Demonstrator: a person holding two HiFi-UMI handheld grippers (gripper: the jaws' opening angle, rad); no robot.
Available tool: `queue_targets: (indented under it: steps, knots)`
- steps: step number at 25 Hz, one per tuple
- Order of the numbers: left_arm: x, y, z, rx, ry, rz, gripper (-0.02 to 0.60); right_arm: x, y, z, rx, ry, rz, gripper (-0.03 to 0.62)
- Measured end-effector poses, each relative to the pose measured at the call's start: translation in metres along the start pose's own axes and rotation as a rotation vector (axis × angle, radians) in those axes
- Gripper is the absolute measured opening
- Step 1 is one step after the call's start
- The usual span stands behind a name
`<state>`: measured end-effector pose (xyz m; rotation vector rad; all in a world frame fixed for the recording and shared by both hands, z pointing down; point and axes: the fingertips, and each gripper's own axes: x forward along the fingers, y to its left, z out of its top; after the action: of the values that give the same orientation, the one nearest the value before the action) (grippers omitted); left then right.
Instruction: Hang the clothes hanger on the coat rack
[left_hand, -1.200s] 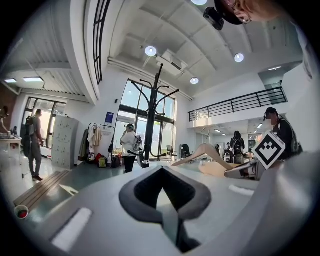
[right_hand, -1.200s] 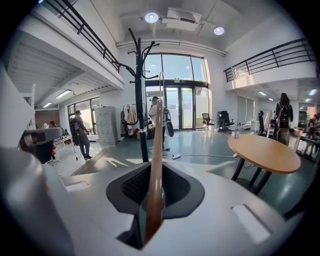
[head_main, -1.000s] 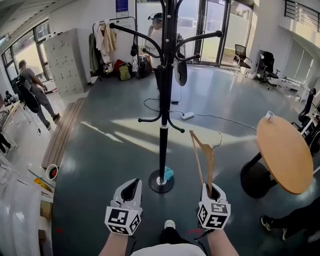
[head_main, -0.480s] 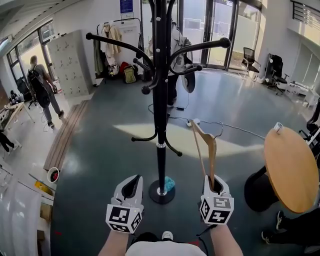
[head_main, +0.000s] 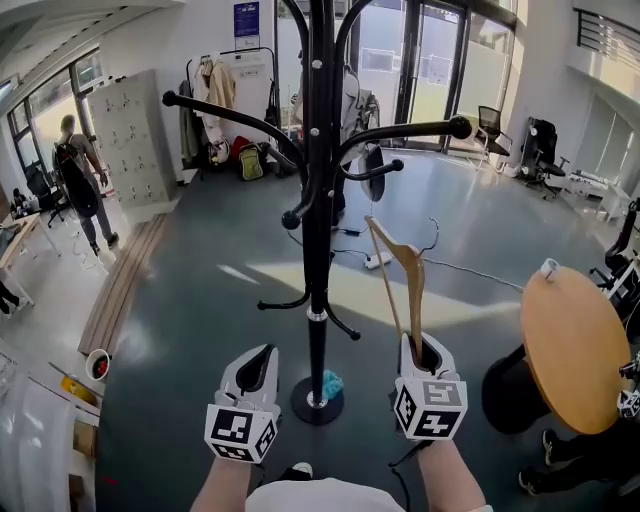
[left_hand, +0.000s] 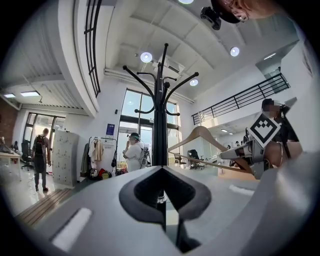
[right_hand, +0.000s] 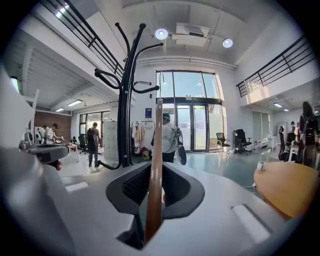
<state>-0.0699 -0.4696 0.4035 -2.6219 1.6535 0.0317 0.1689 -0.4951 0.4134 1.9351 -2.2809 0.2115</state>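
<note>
The right tool (head_main: 426, 352) is clamped on 1 end of the wooden hanger (head_main: 407, 270), standing it upright just beside the coat rack (head_main: 317, 215), presumably so the hook can reach an arm. The left tool (head_main: 256, 370) hangs low, jaws together, empty.

The right tool (right_hand: 150, 220) clamps a wooden hanger (right_hand: 156, 170) beside the coat rack (right_hand: 125, 100).

Wooden clothes hanger (head_main: 408, 283) lifted higher by the right gripper (head_main: 423, 353), its top end now above the coat rack's (head_main: 318, 200) lowest curled hooks instead of below them, wire hook closer under the rack's right-hand arm, rack looming nearer
</note>
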Motion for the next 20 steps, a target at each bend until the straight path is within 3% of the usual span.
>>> queue_targets:
  steps: [11,20]
  knots:
    - [0.012,0.036,0.001,0.019,0.025,-0.027,0.000,0.055,0.030,0.080,-0.062,-0.047,0.055,0.077]
    - [0.009,0.060,-0.006,0.003,0.048,-0.003,0.000,0.088,0.047,0.083,-0.098,0.013,0.086,0.077]
